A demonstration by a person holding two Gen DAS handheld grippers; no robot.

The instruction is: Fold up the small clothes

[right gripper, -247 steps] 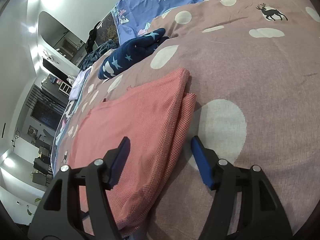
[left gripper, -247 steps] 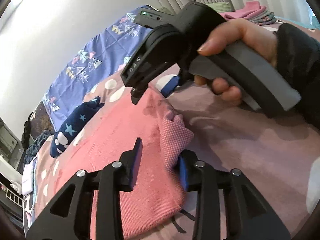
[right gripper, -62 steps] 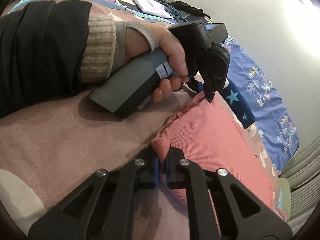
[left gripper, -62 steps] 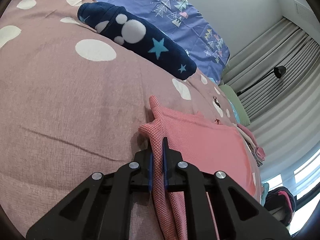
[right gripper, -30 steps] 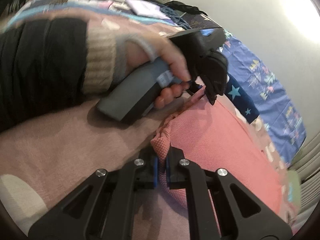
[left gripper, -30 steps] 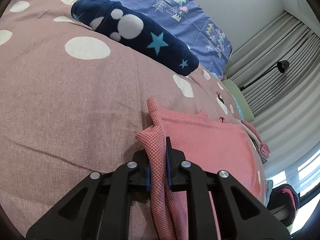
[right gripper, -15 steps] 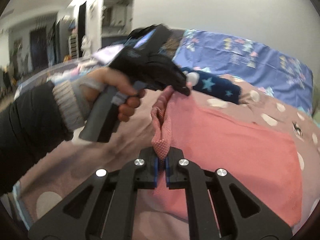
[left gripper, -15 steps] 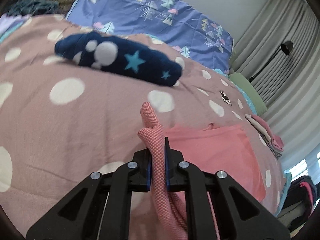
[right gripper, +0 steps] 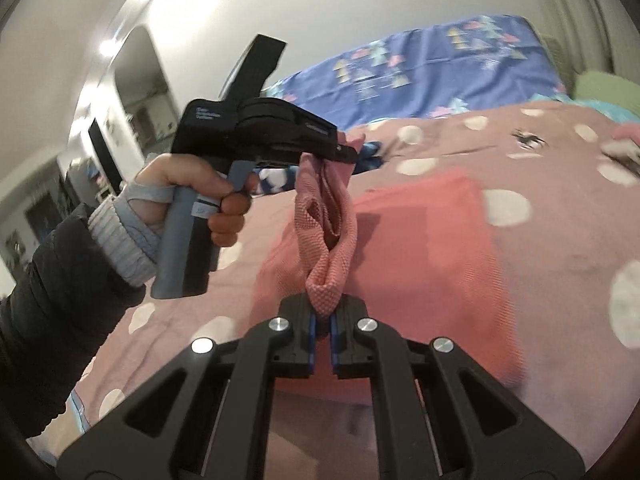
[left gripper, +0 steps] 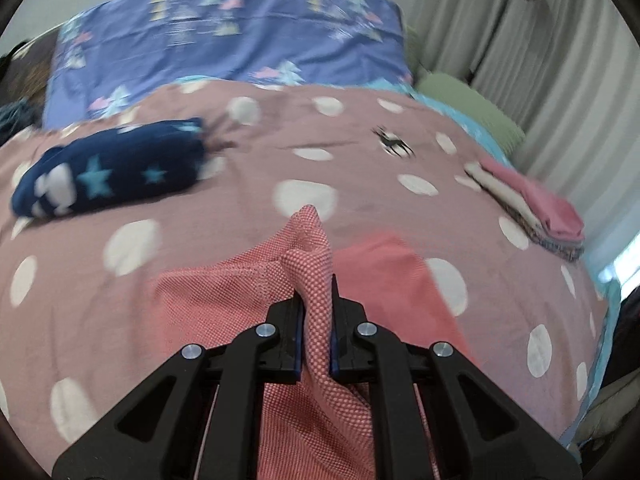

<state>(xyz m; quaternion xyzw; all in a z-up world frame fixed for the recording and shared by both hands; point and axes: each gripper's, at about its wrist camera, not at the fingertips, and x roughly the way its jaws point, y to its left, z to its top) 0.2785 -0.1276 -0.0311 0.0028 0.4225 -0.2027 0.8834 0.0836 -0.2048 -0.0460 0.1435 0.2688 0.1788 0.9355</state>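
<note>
A pink knit garment (left gripper: pixel 224 300) lies partly folded on the dotted mauve bedspread (left gripper: pixel 360 184). My left gripper (left gripper: pixel 316 312) is shut on one corner of its edge, and the cloth stands up between the fingers. My right gripper (right gripper: pixel 323 320) is shut on the other corner of the same edge. Both hold that edge lifted above the bed. In the right wrist view the left gripper (right gripper: pixel 348 152) shows held up in a hand, with the pink garment (right gripper: pixel 432 248) hanging between the two grippers and its lower part resting on the bed.
A rolled navy star-print garment (left gripper: pixel 108 172) lies at the back left. A stack of folded clothes (left gripper: pixel 536 204) sits at the right edge of the bed. A blue patterned pillow (left gripper: pixel 228 36) lies along the head, with curtains (left gripper: pixel 540 40) at the right.
Both grippers have risen with the pink garment's edge, lifting it off the bed and carrying it over the rest of the garment. Earlier both stood open beside it.
</note>
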